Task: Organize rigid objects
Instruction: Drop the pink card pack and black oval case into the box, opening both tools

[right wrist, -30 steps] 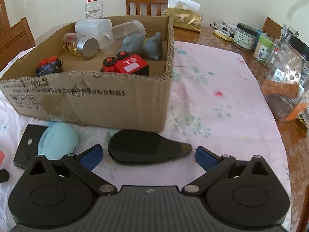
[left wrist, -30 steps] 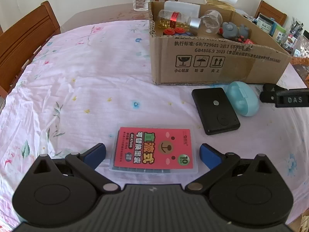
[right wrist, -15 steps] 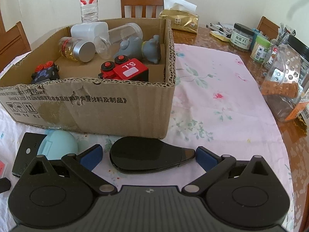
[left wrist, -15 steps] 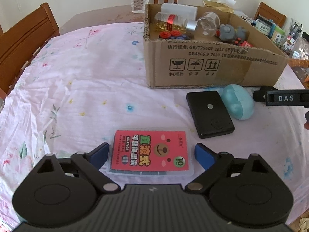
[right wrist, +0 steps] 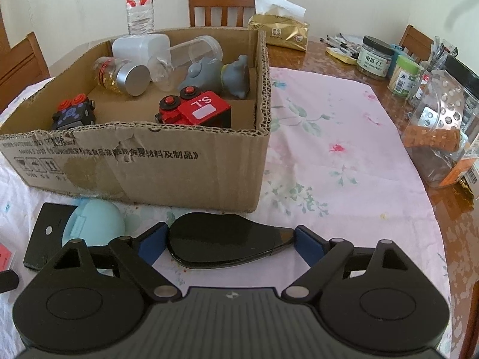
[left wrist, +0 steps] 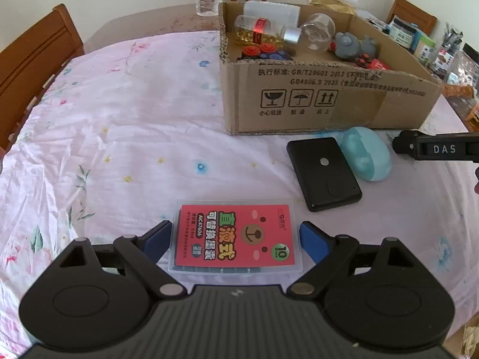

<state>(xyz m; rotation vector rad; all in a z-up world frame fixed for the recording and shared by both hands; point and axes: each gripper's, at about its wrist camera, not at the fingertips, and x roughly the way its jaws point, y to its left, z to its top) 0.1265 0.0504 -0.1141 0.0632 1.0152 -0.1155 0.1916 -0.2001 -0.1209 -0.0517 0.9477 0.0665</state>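
My left gripper [left wrist: 235, 237] stands open around a clear flat case with a red label [left wrist: 235, 237] lying on the tablecloth; its blue pads sit at the case's two short sides. My right gripper [right wrist: 229, 243] stands open around a black teardrop-shaped object [right wrist: 227, 243] lying in front of the cardboard box [right wrist: 167, 161]; the pads sit at its two ends. A black flat case [left wrist: 323, 173] and a light blue oval case [left wrist: 366, 152] lie beside the box [left wrist: 329, 98]. The box holds toys, jars and a bottle.
Wooden chairs [left wrist: 33, 62] stand around the table. A water bottle [right wrist: 139, 3] and a gold tissue pack [right wrist: 280, 31] stand behind the box. Jars and containers [right wrist: 434, 113] crowd the bare right edge of the table.
Both grippers have moved forward and down, so each object now lies between the pads. Both jaws have narrowed somewhat toward the objects.
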